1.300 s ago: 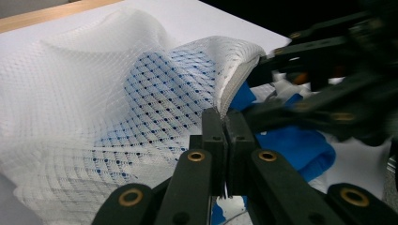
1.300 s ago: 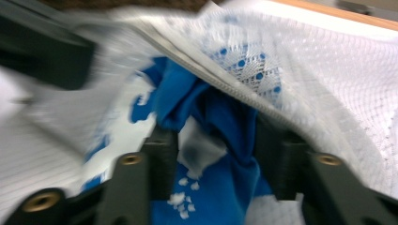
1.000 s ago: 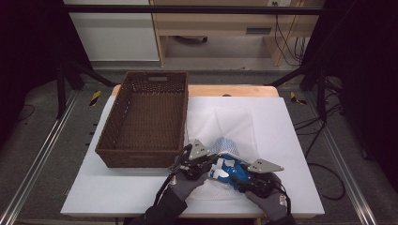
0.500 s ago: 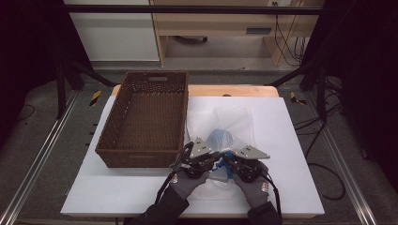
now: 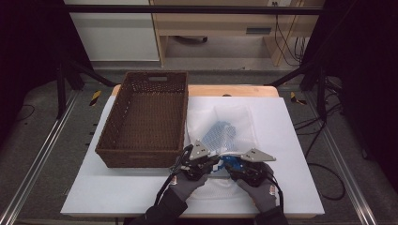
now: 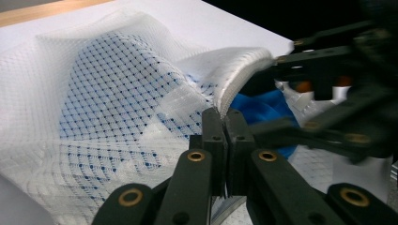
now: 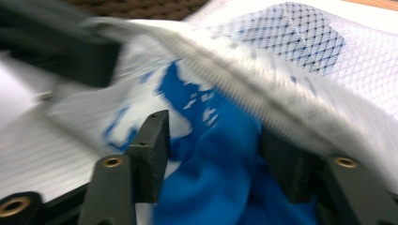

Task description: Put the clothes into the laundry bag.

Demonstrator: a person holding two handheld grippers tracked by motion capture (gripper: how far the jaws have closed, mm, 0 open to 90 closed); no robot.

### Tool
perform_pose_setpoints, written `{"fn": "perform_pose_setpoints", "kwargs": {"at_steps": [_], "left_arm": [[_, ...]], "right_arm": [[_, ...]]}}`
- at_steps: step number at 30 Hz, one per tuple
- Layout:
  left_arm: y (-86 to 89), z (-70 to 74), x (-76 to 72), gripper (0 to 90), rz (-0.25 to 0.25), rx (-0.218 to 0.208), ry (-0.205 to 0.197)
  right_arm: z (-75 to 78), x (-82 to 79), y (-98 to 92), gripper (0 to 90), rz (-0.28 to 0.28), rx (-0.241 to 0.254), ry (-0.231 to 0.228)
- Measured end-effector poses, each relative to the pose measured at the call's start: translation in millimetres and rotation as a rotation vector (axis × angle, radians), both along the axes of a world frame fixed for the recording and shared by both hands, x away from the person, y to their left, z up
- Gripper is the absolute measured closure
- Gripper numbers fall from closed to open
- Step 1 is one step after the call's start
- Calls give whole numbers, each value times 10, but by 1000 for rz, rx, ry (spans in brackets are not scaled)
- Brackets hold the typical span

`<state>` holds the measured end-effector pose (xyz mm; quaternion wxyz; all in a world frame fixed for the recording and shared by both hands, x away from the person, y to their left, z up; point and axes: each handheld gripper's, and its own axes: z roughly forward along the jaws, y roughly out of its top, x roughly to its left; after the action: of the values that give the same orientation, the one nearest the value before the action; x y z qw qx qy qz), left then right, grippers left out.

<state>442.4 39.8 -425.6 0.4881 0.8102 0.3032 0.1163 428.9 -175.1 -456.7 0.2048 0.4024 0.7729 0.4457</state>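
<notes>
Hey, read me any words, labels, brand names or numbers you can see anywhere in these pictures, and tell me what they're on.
None can be read.
Wicker basket, white mesh bag and blue cloth: no print on them.
Both tools, left and right: no readable marking.
Small label strip on the far cabinet: too small to read.

White mesh bag [image 6: 94,108] — blue cloth [image 7: 225,178], woven wicker basket [image 5: 145,117].

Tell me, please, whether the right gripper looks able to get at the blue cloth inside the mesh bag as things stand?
Probably yes: the left gripper holds the mesh bag rim up, and the blue cloth already lies between the right gripper's open jaws.
</notes>
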Motion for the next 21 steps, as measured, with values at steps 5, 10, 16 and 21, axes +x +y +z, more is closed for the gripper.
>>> {"fn": "perform_pose_setpoints", "kwargs": {"at_steps": [5,10,16,21], "left_arm": [[1,-7,11,887,5,5,0],[10,1,10,887,11,6,-8],[-1,3,12,887,7,1,-4],[-22,66,0,887,1,-13,-18]], "right_arm": [[49,-200,-134,416,50,12,-18],[-146,-184,-155,694,27,-65,50],[-121,-146,-149,826,6,-43,48],[57,-27,20,815,-1,7,2]]}}
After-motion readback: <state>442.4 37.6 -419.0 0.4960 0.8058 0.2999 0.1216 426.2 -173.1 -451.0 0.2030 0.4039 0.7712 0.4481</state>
